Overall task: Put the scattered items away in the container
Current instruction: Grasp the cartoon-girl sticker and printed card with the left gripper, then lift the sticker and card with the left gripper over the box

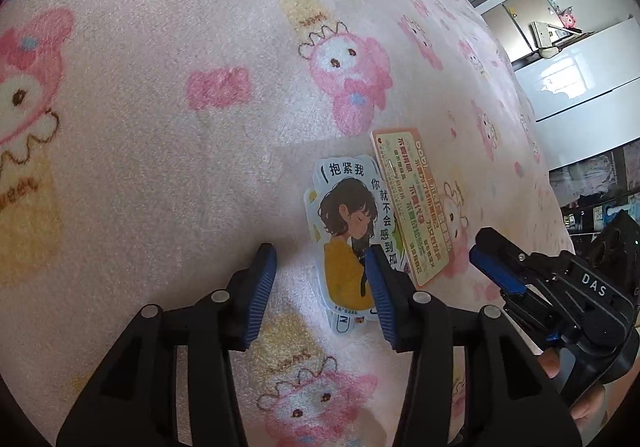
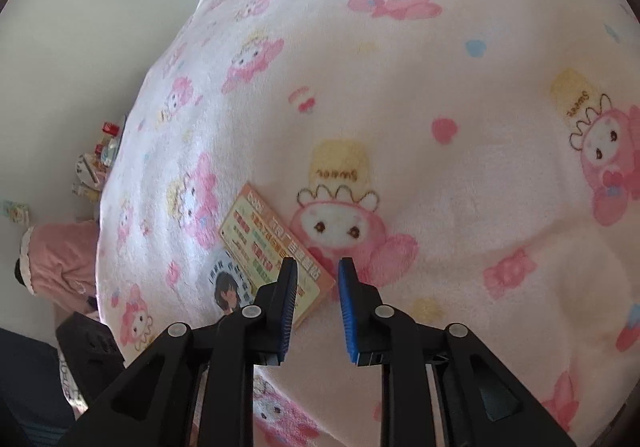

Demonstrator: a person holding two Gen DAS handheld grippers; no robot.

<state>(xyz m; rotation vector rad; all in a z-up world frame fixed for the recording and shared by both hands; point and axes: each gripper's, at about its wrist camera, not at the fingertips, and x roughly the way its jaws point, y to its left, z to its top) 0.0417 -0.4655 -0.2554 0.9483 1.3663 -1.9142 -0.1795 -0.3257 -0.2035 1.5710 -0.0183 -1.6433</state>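
Left gripper (image 1: 322, 279) wide apart, holding nothing, low over pink blanket (image 1: 168, 95). Girl sticker (image 1: 348, 231) flat on blanket, right fingertip over its edge. Orange card (image 1: 416, 203) just right of sticker, overlapping it. Right gripper (image 2: 318, 279) partly apart, empty, left finger above card corner

Pink blanket (image 1: 160, 107) bears sticker (image 1: 348, 231) and card (image 1: 416, 203).
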